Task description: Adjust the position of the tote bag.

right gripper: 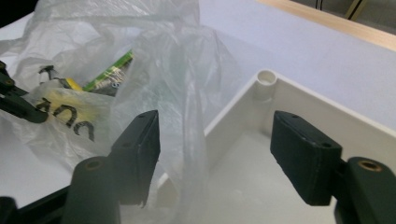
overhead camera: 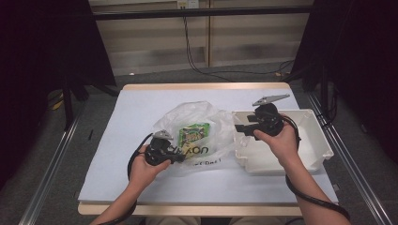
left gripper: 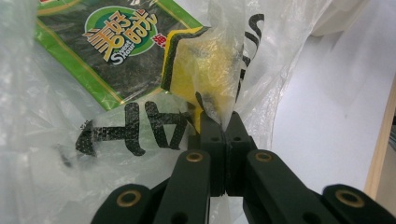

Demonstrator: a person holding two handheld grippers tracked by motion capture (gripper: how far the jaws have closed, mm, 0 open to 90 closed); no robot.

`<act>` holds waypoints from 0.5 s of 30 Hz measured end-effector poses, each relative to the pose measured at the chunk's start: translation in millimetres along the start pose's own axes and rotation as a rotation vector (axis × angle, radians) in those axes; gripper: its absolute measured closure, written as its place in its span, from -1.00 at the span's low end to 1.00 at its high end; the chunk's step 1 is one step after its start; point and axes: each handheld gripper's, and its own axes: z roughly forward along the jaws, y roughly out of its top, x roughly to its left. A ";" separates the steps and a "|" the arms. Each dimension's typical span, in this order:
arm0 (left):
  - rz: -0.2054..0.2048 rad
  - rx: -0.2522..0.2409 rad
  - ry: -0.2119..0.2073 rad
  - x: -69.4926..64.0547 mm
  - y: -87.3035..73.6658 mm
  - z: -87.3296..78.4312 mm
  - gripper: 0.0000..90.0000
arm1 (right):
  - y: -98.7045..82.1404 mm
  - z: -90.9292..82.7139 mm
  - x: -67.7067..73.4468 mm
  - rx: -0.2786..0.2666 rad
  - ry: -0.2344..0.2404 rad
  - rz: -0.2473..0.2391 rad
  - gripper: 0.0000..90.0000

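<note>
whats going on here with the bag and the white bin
A person at a table works a clear plastic bag with two hand-held tongs. The left tongs are shut, pinching the bag's film near its printed lettering. Inside the bag lie a green snack packet and a yellow sponge. The right tongs stand open over the edge of the white bin, with a fold of the bag between the jaws but not squeezed.

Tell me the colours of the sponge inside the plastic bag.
The sponge is yellow with a dark green layer, clearest in the left gripper view.
</note>
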 end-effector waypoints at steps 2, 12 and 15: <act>0.000 0.002 0.006 -0.3 0.0 -0.4 1.00 | 6.9 -3.4 5.9 -0.013 0.008 -0.015 -0.38; -0.005 -0.006 -0.007 -0.5 0.0 -0.3 1.00 | 21.4 -5.9 23.9 -0.038 0.038 -0.058 -0.54; -0.006 -0.003 -0.007 -0.6 -0.2 0.3 1.00 | 22.5 -5.4 27.2 -0.029 0.049 -0.070 -0.56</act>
